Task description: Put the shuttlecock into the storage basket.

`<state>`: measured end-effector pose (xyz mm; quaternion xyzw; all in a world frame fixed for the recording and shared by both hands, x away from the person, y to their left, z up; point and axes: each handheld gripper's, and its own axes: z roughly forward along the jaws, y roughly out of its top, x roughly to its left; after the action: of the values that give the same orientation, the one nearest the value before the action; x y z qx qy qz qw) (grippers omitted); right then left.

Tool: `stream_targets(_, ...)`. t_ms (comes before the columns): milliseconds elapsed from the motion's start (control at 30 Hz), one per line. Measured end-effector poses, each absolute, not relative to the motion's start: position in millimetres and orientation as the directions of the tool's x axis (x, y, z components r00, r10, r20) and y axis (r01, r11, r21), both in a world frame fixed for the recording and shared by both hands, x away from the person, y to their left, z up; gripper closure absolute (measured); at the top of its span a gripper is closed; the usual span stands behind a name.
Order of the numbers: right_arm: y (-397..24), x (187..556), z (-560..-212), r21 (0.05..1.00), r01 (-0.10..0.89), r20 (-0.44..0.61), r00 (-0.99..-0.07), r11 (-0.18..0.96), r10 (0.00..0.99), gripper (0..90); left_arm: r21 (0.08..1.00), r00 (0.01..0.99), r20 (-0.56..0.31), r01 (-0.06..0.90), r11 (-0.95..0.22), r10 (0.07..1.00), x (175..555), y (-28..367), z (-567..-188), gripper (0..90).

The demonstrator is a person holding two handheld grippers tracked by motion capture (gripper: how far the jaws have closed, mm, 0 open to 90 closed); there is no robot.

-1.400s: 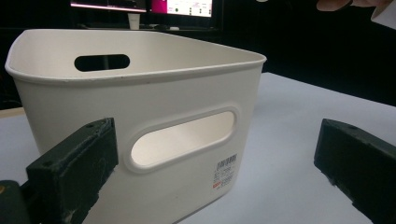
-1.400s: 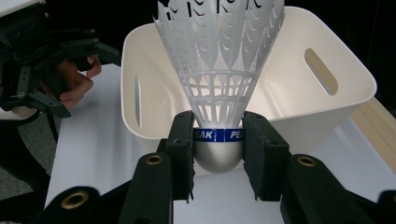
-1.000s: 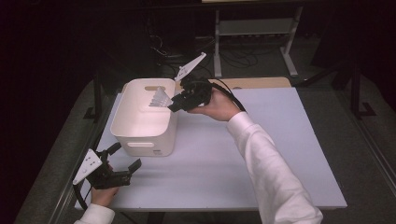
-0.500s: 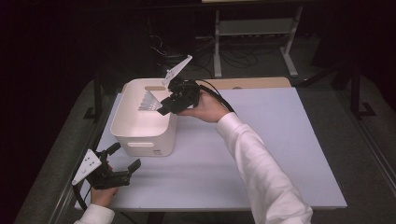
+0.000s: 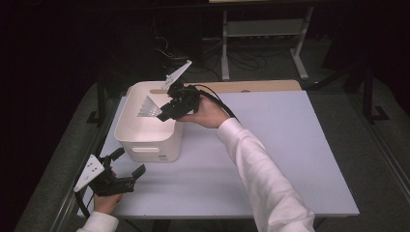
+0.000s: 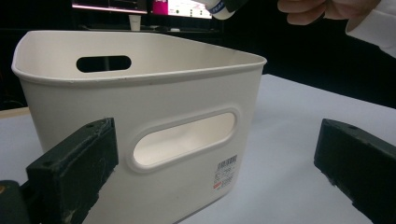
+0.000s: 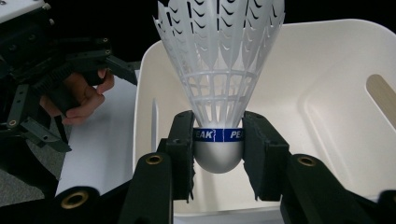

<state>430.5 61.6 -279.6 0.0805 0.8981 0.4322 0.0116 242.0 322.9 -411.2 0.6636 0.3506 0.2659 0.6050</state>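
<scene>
White plastic shuttlecock [image 7: 219,70] with lattice skirt and rounded grey cork, pinched at its blue band by right claw [image 7: 218,154], now lower over smooth white rounded bin [image 5: 145,137] on counter [image 5: 270,159]; left claw [image 5: 129,163] spread, unmoved.

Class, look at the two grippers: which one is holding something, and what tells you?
The right gripper, over the white bin: its jaws clamp a white shuttlecock by its base. The left gripper stands open, holding nothing.

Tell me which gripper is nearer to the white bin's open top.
Right. The right gripper hangs over the white bin, holding a shuttlecock above its inside. The left gripper sits low on the table, apart from the bin's near wall, jaws open.
</scene>
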Motion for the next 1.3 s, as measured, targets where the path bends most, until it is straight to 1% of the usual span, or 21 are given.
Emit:
stream_targets(533, 68.8, 433.2, -290.1, 0.767, 0.151, 0.067, -0.986, 0.624, 0.156, 63.8, 0.990, 0.614, -0.069, 0.140, -0.023, 0.786, 242.3, 322.8, -411.5, 0.0)
stream_targets(600, 69.3, 433.3, -290.9, 0.766, 0.157, 0.076, -0.985, 0.623, 0.155, 62.7, 0.990, 0.615, -0.068, 0.140, -0.024, 0.786, 242.3, 322.9, -411.4, 0.0)
stream_targets(667, 68.9, 434.5, -290.9, 0.772, 0.156, 0.075, -0.985, 0.616, 0.156, 52.7, 0.990, 0.614, -0.071, 0.141, -0.021, 0.786, 242.2, 322.8, -411.5, 0.0)
stream_targets(733, 67.1, 434.8, -289.5, 0.775, 0.173, 0.079, -0.981, 0.607, 0.178, 42.3, 0.990, 0.614, -0.069, 0.140, -0.022, 0.786, 242.4, 322.9, -411.6, 0.0)
stream_targets(767, 65.4, 435.7, -288.6, 0.779, 0.172, 0.077, -0.981, 0.603, 0.181, 40.2, 0.990, 0.615, -0.070, 0.141, -0.022, 0.786, 242.4, 322.9, -411.6, 0.0)
stream_targets(867, 59.6, 436.7, -286.7, 0.786, 0.178, 0.067, -0.977, 0.593, 0.204, 27.9, 0.990, 0.615, -0.070, 0.140, -0.021, 0.785, 242.7, 322.5, -411.9, 0.0)
stream_targets(900, 57.6, 436.0, -285.6, 0.785, 0.192, 0.078, -0.974, 0.589, 0.213, 24.3, 0.990, 0.615, -0.068, 0.140, -0.023, 0.785, 242.8, 322.4, -411.9, 0.0)
stream_targets(967, 53.7, 436.7, -284.7, 0.787, 0.185, 0.058, -0.972, 0.588, 0.229, 16.9, 0.989, 0.616, -0.066, 0.143, -0.029, 0.785, 242.9, 322.6, -411.7, 0.0)
stream_targets(1033, 50.0, 436.4, -283.4, 0.790, 0.191, 0.055, -0.969, 0.582, 0.243, 13.9, 0.989, 0.615, -0.065, 0.147, -0.033, 0.786, 242.7, 322.5, -411.7, 0.0)
stream_targets(1167, 42.9, 434.9, -281.7, 0.806, 0.193, 0.052, -0.965, 0.559, 0.259, 11.4, 0.988, 0.614, -0.067, 0.149, -0.032, 0.786, 242.7, 322.1, -411.8, 0.0)
stream_targets(1200, 42.1, 434.7, -282.2, 0.806, 0.184, 0.038, -0.965, 0.562, 0.261, 8.4, 0.988, 0.615, -0.067, 0.149, -0.033, 0.786, 242.8, 322.2, -411.8, 0.0)
stream_targets(1233, 41.6, 433.1, -282.2, 0.802, 0.200, 0.050, -0.961, 0.562, 0.271, 5.9, 0.988, 0.615, -0.067, 0.149, -0.033, 0.786, 242.8, 322.1, -411.8, 0.0)
stream_targets(1300, 39.2, 433.8, -282.9, 0.805, 0.186, 0.034, -0.962, 0.563, 0.270, 2.7, 0.988, 0.615, -0.066, 0.148, -0.032, 0.786, 242.8, 322.2, -411.9, 0.0)
